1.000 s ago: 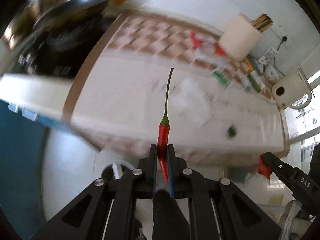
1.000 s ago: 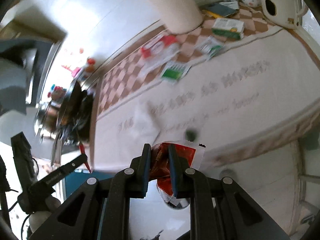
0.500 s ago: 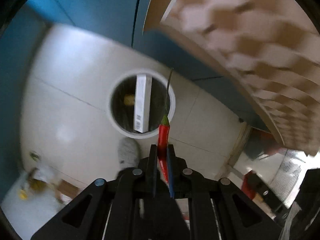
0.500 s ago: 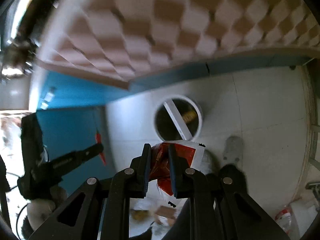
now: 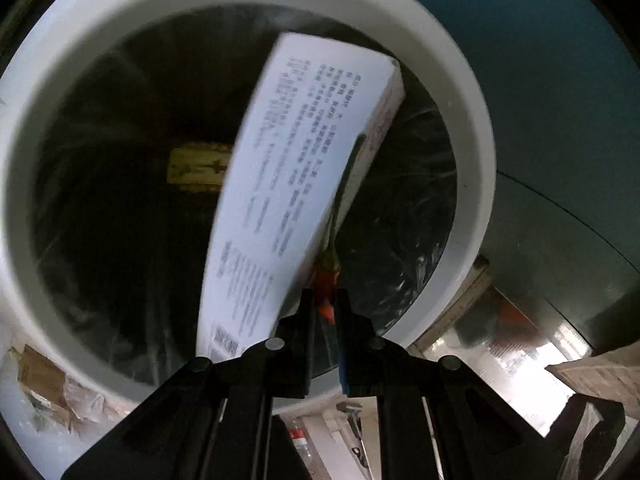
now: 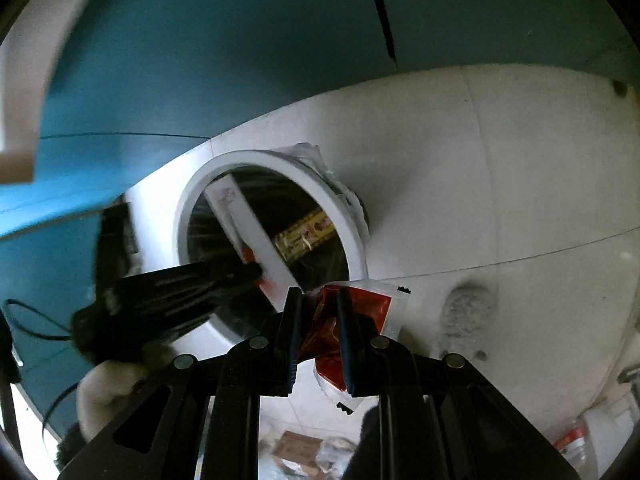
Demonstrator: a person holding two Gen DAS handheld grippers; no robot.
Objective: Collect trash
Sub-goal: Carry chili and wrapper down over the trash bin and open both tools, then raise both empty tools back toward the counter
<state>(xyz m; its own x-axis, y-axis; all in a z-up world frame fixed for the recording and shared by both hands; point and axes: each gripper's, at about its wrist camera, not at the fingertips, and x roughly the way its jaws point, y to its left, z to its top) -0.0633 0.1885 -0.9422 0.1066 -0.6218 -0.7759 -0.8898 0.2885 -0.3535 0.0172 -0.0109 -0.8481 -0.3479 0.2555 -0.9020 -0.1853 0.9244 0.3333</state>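
Observation:
My left gripper (image 5: 323,300) is shut on a red chili (image 5: 325,280) with a long green stem and holds it just above the mouth of the white round bin (image 5: 472,128). A long white printed box (image 5: 296,184) and a yellow wrapper (image 5: 196,166) lie inside the black liner. My right gripper (image 6: 318,312) is shut on a red and white snack wrapper (image 6: 360,320), just beside the bin's rim (image 6: 352,240). The left gripper (image 6: 192,292) shows there, reaching over the bin opening.
A blue cabinet front (image 6: 200,60) rises behind the bin. White tiled floor (image 6: 500,180) lies around it. Crumpled paper and plastic scraps (image 5: 52,392) lie on the floor beside the bin. A grey slipper (image 6: 464,320) is on the floor at right.
Both grippers swung from the countertop down toward the floor bin. The left one now hangs close over its mouth with the chili. The right one came near the rim with the wrapper.

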